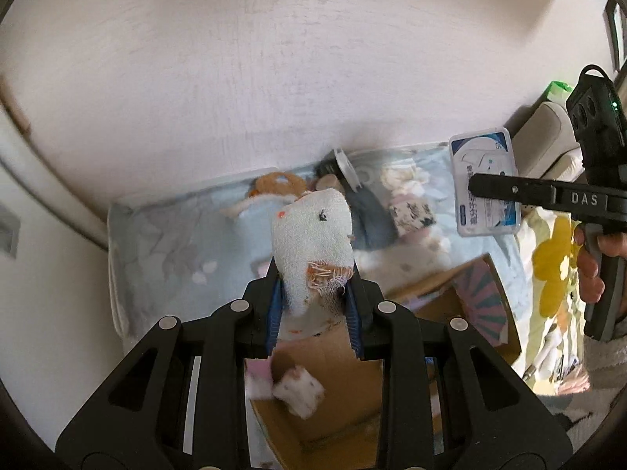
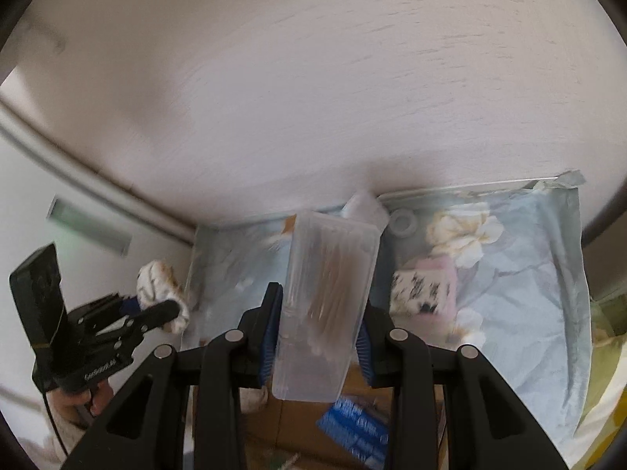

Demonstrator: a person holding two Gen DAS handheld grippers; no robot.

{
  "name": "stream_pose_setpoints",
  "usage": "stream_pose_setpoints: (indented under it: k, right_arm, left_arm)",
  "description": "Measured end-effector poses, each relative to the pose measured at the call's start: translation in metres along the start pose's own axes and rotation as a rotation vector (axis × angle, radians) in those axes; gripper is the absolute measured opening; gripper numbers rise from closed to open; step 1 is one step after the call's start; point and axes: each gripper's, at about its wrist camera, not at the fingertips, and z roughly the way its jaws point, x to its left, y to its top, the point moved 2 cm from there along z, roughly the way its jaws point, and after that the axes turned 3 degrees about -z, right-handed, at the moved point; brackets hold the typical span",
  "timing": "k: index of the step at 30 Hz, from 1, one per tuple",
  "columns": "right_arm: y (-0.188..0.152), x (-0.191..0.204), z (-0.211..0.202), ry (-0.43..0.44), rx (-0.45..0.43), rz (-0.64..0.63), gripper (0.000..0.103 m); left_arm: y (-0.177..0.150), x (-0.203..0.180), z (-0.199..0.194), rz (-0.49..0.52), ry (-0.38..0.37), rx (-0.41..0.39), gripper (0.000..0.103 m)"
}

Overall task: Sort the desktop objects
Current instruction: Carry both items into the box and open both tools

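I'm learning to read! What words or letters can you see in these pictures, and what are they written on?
"DAS": white letters on the black finger of the right gripper.
Flat plastic box held by that gripper: blue and white label, print too small to read.
Left gripper: white writing along its body, too blurred to read.
Blue packet in the cardboard box: print blurred, unreadable.

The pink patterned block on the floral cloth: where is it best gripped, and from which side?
Grip the pink patterned block across its two flat side faces, coming from above. It lies flat on the cloth with open space on its right; probably soft, so squeeze gently.
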Motion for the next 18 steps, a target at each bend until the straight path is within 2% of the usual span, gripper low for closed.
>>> stream_pose_setpoints:
  k: [4, 10, 15, 18]
  right_arm:
    - [-0.025, 0.001, 0.023, 0.047, 0.064, -0.061, 0.032]
    - [-0.068, 0.013, 0.042, 0.094, 0.176, -0.143, 0.032]
    - [-0.096, 0.016, 0.052, 0.074, 0.239, -0.219, 0.032]
    - [-0.110, 0.017, 0.057, 0.029, 0.267, -0.287, 0.032]
  left_arm:
    - [-0.027, -0.008, -0.009, -0.029, 0.006, 0.024, 0.024]
    - [-0.069, -0.024, -0.003, -0.066, 0.038, 0.063, 0.024]
    - [-0.106, -0.036, 0.016, -0.098, 0.031, 0.101, 0.024]
    - [-0.122, -0.040, 0.028, -0.122, 0.026, 0.126, 0.024]
